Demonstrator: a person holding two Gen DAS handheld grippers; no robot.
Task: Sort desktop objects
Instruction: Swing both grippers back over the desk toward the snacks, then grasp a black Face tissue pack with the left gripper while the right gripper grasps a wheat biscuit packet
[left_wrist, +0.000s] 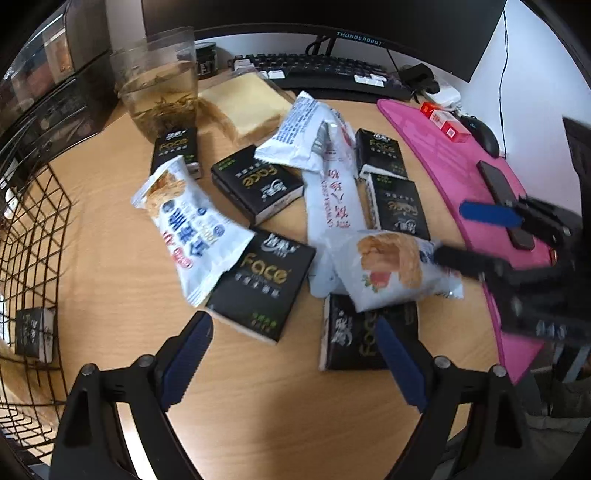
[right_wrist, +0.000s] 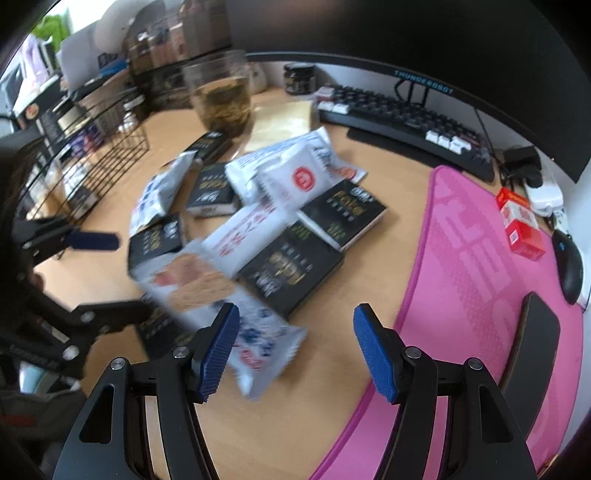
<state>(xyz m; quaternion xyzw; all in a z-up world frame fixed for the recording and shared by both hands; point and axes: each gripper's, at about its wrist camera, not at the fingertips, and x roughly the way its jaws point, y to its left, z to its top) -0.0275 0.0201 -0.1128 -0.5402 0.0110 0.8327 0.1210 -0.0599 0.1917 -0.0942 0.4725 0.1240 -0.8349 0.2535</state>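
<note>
Wire basket (left_wrist: 33, 258): far left of the left wrist view, standing on the worktop (left_wrist: 110, 229); one black tissue pack (left_wrist: 34, 334) lies inside at lower left.
Glass of tea (left_wrist: 159, 85): upper left, upright, just behind the pile.
Pile of objects: centre of frame; black "Face" tissue packs (left_wrist: 260, 286) mixed with white snack bags (left_wrist: 188, 229), several overlapping one another.
Left tool (left_wrist: 291, 354): bottom centre, jaws well apart, nothing between the pads; both blue pads hang just above the near edge of the pile.
Snack bag with biscuit print (left_wrist: 391, 269): right of centre, lying across a black pack.
Right tool (right_wrist: 295, 350): bottom centre of the right wrist view, jaws apart, gripping nothing; the left pad sits over the corner of a white snack bag (right_wrist: 255, 332), contact cannot be told.
Pink mat (right_wrist: 472, 266): right side, carrying a phone (right_wrist: 532, 347), a red box (right_wrist: 521, 225) and a mouse (right_wrist: 570, 266).
Keyboard (right_wrist: 406, 122): upper right, below the monitor.
</note>
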